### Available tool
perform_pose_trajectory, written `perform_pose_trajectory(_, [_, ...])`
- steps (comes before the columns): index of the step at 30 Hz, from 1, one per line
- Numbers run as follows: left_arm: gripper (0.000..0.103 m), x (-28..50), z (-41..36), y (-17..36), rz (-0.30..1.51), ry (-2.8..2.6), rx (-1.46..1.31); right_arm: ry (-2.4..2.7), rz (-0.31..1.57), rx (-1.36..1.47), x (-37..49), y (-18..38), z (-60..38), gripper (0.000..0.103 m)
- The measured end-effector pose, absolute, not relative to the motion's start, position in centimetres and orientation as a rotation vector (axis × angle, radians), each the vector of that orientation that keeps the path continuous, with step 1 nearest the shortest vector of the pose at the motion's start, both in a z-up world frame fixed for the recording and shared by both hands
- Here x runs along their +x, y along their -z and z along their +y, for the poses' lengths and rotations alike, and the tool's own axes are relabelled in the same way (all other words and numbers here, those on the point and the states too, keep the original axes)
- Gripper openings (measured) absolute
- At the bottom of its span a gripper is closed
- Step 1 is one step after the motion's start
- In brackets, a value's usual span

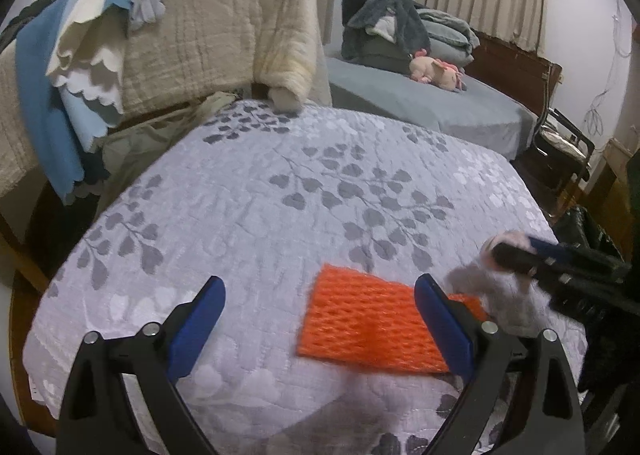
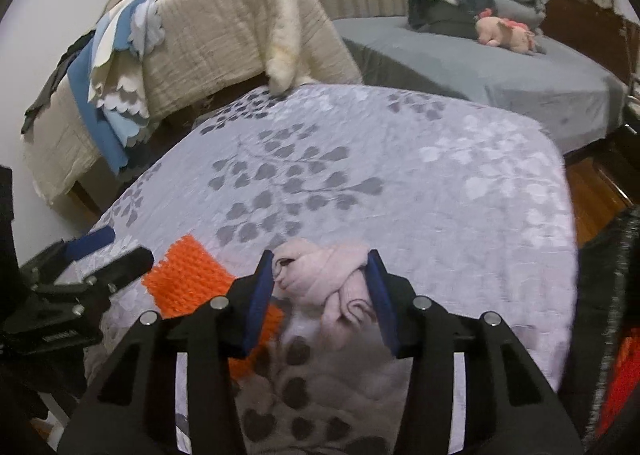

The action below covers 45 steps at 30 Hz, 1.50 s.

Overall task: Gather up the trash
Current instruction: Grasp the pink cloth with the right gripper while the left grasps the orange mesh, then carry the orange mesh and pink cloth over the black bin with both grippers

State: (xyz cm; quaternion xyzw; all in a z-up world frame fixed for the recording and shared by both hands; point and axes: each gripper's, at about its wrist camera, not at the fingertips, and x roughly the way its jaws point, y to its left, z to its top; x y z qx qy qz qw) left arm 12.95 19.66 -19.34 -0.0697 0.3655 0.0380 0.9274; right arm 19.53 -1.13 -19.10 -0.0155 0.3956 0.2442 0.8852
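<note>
An orange foam net sleeve lies flat on the leaf-patterned quilt; it also shows in the right wrist view. My left gripper is open and empty, hovering just above the quilt with the net near its right finger. My right gripper is shut on a crumpled pale pink tissue wad, held a little above the quilt beside the net. The wad and the right gripper show at the right in the left wrist view. The left gripper shows at the left in the right wrist view.
A cream blanket and blue-white cloths hang over a frame at the quilt's far left. A grey bed with folded clothes and a pink plush toy lies beyond. A black bag with something red inside sits at the right edge.
</note>
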Motion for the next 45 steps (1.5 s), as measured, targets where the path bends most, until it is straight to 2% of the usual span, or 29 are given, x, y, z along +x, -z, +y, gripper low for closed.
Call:
perform_pose_trajectory(6, [0.091, 13.6, 18.5, 21.5, 0.806, -0.063, -0.134, -0.48, 0.831, -0.041, 19.1, 19.4, -3.0, 0.045])
perform_pose_trajectory(12, [0.078, 14.1, 18.0, 23.0, 0.865, -0.023, -0.166, -0.48, 0.853, -0.038, 18.9, 20.1, -3.1, 0.045])
perform_pose_trajectory(15, [0.066, 14.1, 17.8, 23.0, 0.866, -0.006, -0.17, -0.483, 0.856, -0.037, 18.9, 20.3, -2.9, 0.045])
perform_pose_trajectory(18, [0.049, 14.1, 17.5, 22.9, 0.864, 0.013, -0.182, -0.486, 0.861, -0.038, 18.8, 20.4, -2.6, 0.045])
perform_pose_trajectory(19, [0.04, 14.1, 17.3, 22.9, 0.867, 0.031, -0.193, -0.487, 0.863, -0.038, 18.8, 20.4, -2.5, 0.045])
perform_pose_trajectory(23, [0.022, 14.3, 16.6, 22.6, 0.863, 0.057, -0.208, -0.49, 0.86, -0.042, 18.6, 20.1, -2.4, 0.045])
perform_pose_trajectory(26, [0.019, 14.3, 16.3, 22.0, 0.853, 0.064, -0.217, -0.489, 0.847, -0.044, 18.5, 19.4, -2.5, 0.045])
perform_pose_trajectory(45, [0.018, 12.1, 13.2, 13.0, 0.721, 0.065, -0.165, -0.503, 0.697, -0.021, 15.6, 11.0, -5.5, 0.045])
